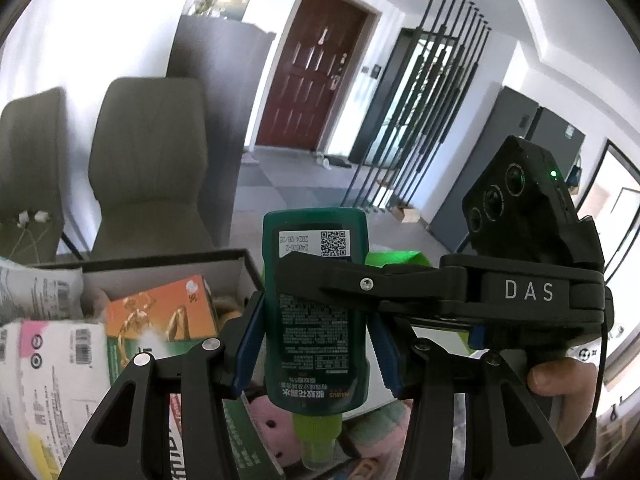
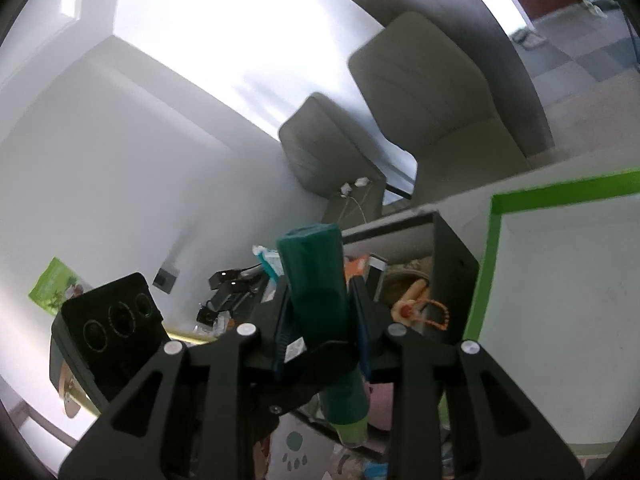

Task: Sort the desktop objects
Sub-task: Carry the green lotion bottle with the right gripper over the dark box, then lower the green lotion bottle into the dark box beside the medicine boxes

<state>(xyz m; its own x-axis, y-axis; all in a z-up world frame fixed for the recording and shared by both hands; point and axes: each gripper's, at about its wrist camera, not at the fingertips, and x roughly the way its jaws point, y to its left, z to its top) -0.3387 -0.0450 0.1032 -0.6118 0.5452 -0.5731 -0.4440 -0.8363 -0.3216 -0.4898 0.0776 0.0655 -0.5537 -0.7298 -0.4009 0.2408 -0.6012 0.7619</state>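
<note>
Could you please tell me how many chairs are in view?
2: in the left wrist view, one grey chair stands behind the open box, and another chair stands at its left. More may be hidden.

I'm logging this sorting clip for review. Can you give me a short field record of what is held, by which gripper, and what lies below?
held item: dark green bottle, upside down, light green cap at the bottom
left gripper: blue pads on the bottle's two sides
right gripper: shut on the same bottle, reaching across it from the right in the left wrist view
below: open box holding an orange carton and a pink plush toy
background: two grey chairs, dark red door
</note>
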